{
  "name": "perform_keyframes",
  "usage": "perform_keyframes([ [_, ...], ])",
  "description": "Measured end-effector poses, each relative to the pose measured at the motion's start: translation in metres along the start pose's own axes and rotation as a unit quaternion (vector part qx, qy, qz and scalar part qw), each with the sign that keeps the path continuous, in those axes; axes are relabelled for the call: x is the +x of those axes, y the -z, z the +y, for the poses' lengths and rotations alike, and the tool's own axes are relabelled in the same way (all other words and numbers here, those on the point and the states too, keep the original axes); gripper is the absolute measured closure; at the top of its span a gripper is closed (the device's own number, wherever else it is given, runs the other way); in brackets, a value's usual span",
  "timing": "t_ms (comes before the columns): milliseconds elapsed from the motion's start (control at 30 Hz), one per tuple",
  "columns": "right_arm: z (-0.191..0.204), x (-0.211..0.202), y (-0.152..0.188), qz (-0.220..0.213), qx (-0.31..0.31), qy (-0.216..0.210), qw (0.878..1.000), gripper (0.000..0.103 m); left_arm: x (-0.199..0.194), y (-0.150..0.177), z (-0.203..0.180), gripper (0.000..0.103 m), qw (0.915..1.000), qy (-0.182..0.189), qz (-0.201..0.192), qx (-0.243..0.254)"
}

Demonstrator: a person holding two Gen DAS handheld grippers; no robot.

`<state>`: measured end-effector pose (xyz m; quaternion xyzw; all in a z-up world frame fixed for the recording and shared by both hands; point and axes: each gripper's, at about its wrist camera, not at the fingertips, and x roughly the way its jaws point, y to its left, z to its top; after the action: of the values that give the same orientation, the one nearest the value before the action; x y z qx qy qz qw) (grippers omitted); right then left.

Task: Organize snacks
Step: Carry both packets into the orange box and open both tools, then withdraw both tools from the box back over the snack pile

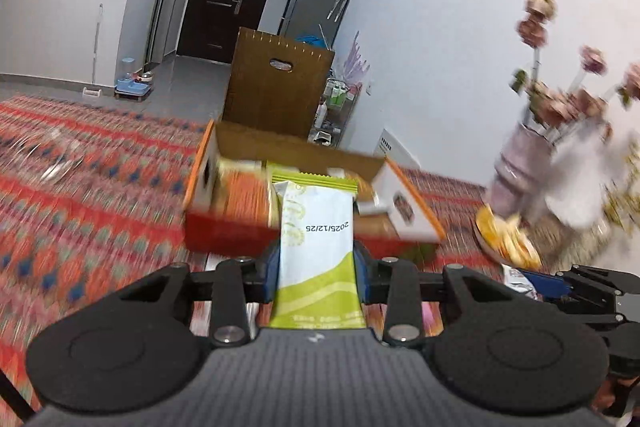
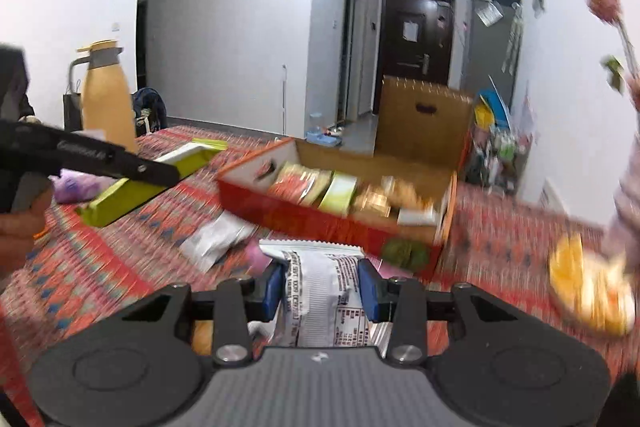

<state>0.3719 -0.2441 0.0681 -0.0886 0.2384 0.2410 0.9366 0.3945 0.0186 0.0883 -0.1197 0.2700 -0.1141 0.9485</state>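
Note:
My left gripper (image 1: 317,267) is shut on a green-and-white snack packet (image 1: 318,227), held just in front of an open orange-red snack box (image 1: 224,231) with several packets inside. My right gripper (image 2: 323,291) is shut on a white packet with black print (image 2: 320,283), close to the front wall of the same box (image 2: 320,223). In the right wrist view, the left gripper (image 2: 160,173) comes in from the left with its green packet (image 2: 132,193) above the patterned tablecloth. The right gripper (image 1: 532,281) shows at the lower right edge of the left wrist view.
A white packet (image 2: 216,239), a pink item (image 2: 256,255) and a purple bag (image 2: 76,187) lie loose on the red patterned cloth. A plate of orange snacks (image 2: 588,291) and a flower vase (image 1: 516,179) stand to the right. A yellow jug (image 2: 106,99) stands far left.

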Motion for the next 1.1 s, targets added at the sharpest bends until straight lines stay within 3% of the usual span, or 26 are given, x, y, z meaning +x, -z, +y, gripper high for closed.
perform_keyframes([
  [133,-0.037,0.089,-0.047,0.040,0.029,-0.012,0.999,0.064,0.086,-0.043,0.003,0.067,0.9991,-0.031,0.022,0.020],
  [233,-0.058,0.161,-0.069,0.081,0.075,-0.017,0.994,0.064,0.152,-0.060,0.012,0.067,0.9970,-0.044,0.063,-0.006],
  [367,-0.070,0.242,-0.072,0.152,0.125,-0.003,0.980,0.064,0.211,-0.053,0.011,0.066,0.9920,-0.066,0.107,-0.003],
  [500,-0.073,0.286,-0.064,0.201,0.162,0.009,0.966,0.056,0.232,-0.041,0.019,0.058,0.9882,-0.083,0.127,-0.021],
  [667,-0.072,0.282,-0.065,0.181,0.166,0.008,0.969,0.036,0.219,-0.041,0.034,0.039,0.9905,-0.064,0.119,-0.022],
  [833,-0.077,0.250,-0.074,0.168,0.162,0.010,0.972,0.036,0.190,-0.057,0.030,0.038,0.9929,-0.064,0.100,0.000],
  [933,-0.080,0.221,-0.083,0.156,0.154,0.014,0.975,0.034,0.160,-0.065,0.021,0.031,0.9945,-0.056,0.087,0.014],
  [1100,-0.071,0.144,-0.088,0.125,0.129,0.019,0.984,0.020,0.094,-0.070,0.006,0.022,0.9956,-0.055,0.057,0.050],
])
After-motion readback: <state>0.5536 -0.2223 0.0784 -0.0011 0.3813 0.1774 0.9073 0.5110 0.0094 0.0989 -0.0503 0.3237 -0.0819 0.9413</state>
